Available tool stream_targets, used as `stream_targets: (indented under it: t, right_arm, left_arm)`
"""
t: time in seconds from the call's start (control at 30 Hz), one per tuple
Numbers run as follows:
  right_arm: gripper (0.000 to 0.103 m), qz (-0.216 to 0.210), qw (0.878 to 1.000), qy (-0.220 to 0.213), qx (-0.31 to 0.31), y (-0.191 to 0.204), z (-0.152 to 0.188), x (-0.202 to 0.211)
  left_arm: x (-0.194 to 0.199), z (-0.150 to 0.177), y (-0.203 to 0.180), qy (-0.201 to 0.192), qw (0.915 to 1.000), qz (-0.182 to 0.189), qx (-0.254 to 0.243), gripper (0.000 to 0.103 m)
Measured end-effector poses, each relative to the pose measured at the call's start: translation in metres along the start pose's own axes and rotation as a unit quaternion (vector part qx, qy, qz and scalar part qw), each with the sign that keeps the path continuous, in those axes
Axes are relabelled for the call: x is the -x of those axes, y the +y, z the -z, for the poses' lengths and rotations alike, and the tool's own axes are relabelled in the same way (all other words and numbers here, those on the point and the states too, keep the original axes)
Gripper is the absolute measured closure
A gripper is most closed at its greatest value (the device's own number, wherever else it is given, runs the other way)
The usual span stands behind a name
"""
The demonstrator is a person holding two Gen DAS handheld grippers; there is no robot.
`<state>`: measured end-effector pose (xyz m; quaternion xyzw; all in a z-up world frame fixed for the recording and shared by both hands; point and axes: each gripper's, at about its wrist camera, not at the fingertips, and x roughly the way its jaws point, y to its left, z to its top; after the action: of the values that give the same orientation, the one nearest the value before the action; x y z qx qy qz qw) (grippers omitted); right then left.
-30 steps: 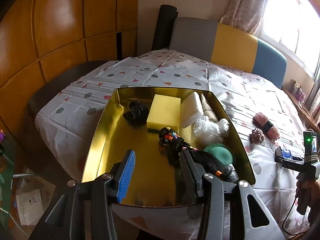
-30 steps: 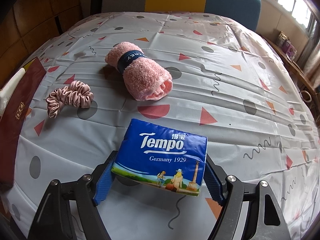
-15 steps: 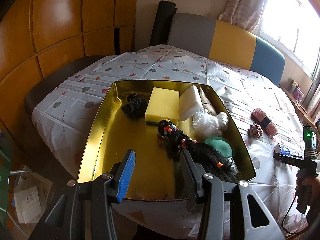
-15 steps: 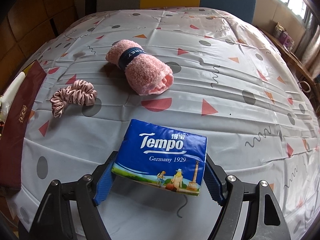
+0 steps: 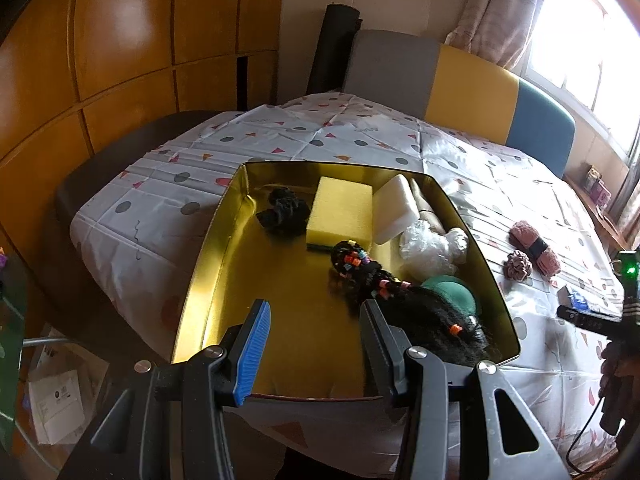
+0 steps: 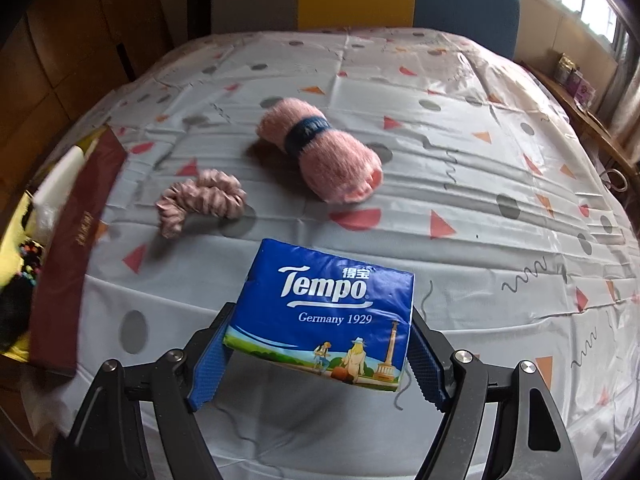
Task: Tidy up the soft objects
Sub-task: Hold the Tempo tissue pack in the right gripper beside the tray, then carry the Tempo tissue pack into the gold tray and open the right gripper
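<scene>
My right gripper [image 6: 320,364] is shut on a blue Tempo tissue pack [image 6: 324,312] and holds it above the table. A pink rolled towel [image 6: 320,156] and a pink scrunchie [image 6: 200,204] lie on the cloth beyond it. My left gripper [image 5: 316,344] is open and empty, above the near end of a gold tin [image 5: 208,248]. The tin holds a yellow sponge [image 5: 340,212], a white sponge [image 5: 394,208], a black scrunchie [image 5: 282,214], a black wig with beads [image 5: 400,304], a clear plastic wad [image 5: 428,246] and a green item [image 5: 452,290].
The table has a patterned white cloth [image 6: 480,184]. The tin's dark red side [image 6: 76,248] stands at the left in the right wrist view. A grey, yellow and blue bench back [image 5: 460,80] is behind the table. Wood panels [image 5: 120,40] are on the left.
The left gripper has pulled back and up from the tin. The right gripper has risen and drawn back with the tissue pack, and turned left so the tin's side shows more.
</scene>
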<state>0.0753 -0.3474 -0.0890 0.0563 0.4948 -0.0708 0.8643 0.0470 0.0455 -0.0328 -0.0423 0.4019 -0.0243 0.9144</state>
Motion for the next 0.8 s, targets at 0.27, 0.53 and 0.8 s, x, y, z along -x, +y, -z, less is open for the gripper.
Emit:
stream_targets:
  t: [0.27, 0.53, 0.8]
  right_arm:
    - [0.024, -0.037, 0.998, -0.033, 0.031, 0.037, -0.012, 0.028]
    - [0.024, -0.108, 0.987, -0.067, 0.1, 0.114, -0.023, 0.06]
    - [0.024, -0.196, 0.963, -0.071, 0.17, 0.212, -0.026, 0.081]
  left_arm:
    - [-0.005, 0.003, 0.015, 0.008, 0.9997, -0.005, 0.021, 0.056]
    - [0.001, -0.002, 0.039, -0.007, 0.9981, -0.029, 0.053, 0.056]
    - [0.003, 0.001, 0.073, -0.009, 0.9943, -0.06, 0.087, 0.056]
